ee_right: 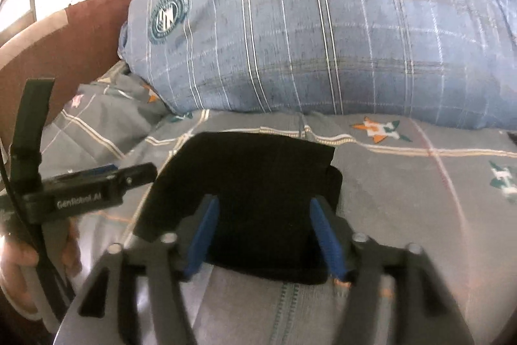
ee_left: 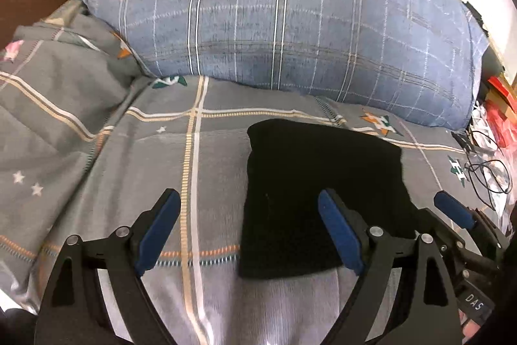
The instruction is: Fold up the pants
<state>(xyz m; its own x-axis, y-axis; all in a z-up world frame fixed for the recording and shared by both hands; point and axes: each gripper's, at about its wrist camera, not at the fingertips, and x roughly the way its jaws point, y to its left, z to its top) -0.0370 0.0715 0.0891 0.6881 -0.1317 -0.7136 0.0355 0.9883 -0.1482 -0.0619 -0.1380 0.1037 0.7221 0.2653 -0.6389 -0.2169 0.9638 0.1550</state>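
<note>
Both hand-held grippers, left [ee_left: 248, 231] and right [ee_right: 263, 235], hang released, gripping nothing; pants [ee_left: 320, 193] lie folded compactly on the bed [ee_left: 97, 125], pillow [ee_left: 290, 15] at twelve o'clock, apparently finished

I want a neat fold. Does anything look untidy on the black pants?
Slightly. In the right wrist view the black pants show an under layer poking out at the right edge, so the layers are not flush.

Both wrist views look low and close across the bed [ee_left: 97, 151]; sharing pants [ee_left: 323, 183] and pillow [ee_left: 290, 15].
</note>
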